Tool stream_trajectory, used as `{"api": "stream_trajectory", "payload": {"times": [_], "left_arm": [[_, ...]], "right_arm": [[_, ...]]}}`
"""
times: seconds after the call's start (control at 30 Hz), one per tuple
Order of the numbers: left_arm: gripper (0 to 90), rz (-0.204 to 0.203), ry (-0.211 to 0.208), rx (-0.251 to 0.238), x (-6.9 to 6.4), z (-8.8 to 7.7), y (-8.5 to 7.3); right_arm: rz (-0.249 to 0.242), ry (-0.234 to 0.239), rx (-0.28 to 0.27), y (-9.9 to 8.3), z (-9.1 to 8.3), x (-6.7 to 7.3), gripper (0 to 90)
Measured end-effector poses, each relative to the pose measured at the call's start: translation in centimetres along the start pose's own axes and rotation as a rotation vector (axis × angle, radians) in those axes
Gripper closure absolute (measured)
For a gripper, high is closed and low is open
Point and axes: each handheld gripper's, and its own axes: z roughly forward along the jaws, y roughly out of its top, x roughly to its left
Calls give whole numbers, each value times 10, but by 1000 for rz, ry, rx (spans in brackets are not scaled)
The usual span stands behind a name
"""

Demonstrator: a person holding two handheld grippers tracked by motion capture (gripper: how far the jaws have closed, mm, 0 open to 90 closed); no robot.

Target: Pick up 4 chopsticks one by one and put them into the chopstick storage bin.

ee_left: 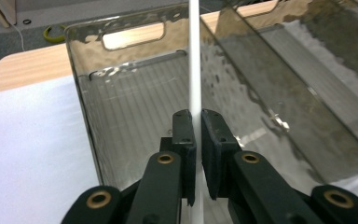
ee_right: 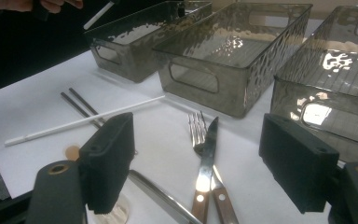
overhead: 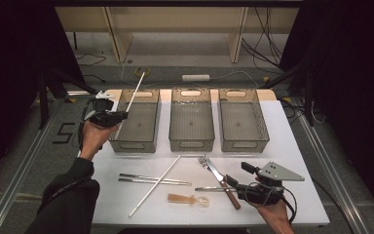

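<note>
Dark curtains are closing in on both sides of a white-covered table (overhead: pixel 292 146), and three smoky, dimpled plastic bins are lining up along its far edge. The left gripper (overhead: pixel 118 116) is clamping its black jaws on a slim white chopstick (overhead: pixel 134 92) — in the left gripper view (ee_left: pixel 195 122) the stick (ee_left: pixel 195 51) is running straight up between the pads, pinched near its lower end. That chopstick is angling up over the leftmost bin (overhead: pixel 137 140), so the hold looks made for dropping it in lengthwise, where the long trough fits a long rod.

Its twin, the second white chopstick (overhead: pixel 155 185), is lying diagonally on the table, crossing a pair of flat metal chopsticks (overhead: pixel 151 180). Just beside them are a fork (overhead: pixel 205 161) and a wooden-handled knife (overhead: pixel 224 184), overlapped, and a translucent amber spoon (overhead: pixel 189 200) nearer the front edge. Utensils of like kind seem meant to go together, one bin each — the middle bin (overhead: pixel 191 142) and right bin (overhead: pixel 244 142) are sitting unfilled.

The right gripper (overhead: pixel 237 174) is hovering low by the knife handle, its jaws standing wide apart with nothing between them — poised, I'd say, for the next pick.
</note>
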Motion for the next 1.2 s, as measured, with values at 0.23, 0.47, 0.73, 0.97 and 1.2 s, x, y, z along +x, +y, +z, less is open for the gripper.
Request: {"api": "stream_trajectory", "payload": {"times": [0.23, 0.47, 0.73, 0.97, 1.2], "left_arm": [[841, -17, 18, 6, 8, 11, -5], [840, -24, 34, 29, 10, 19, -10], [839, -38, 55, 63, 10, 28, -16], [728, -99, 41, 71, 14, 31, -19], [524, -82, 7, 77, 0, 12, -19]], "right_arm": [[0, 2, 2, 0, 0, 0, 277], [1, 2, 1, 0, 0, 0, 276], [0, 4, -2, 0, -1, 0, 277], [1, 4, -1, 0, 0, 0, 277], [-1, 4, -1, 0, -1, 0, 277]]}}
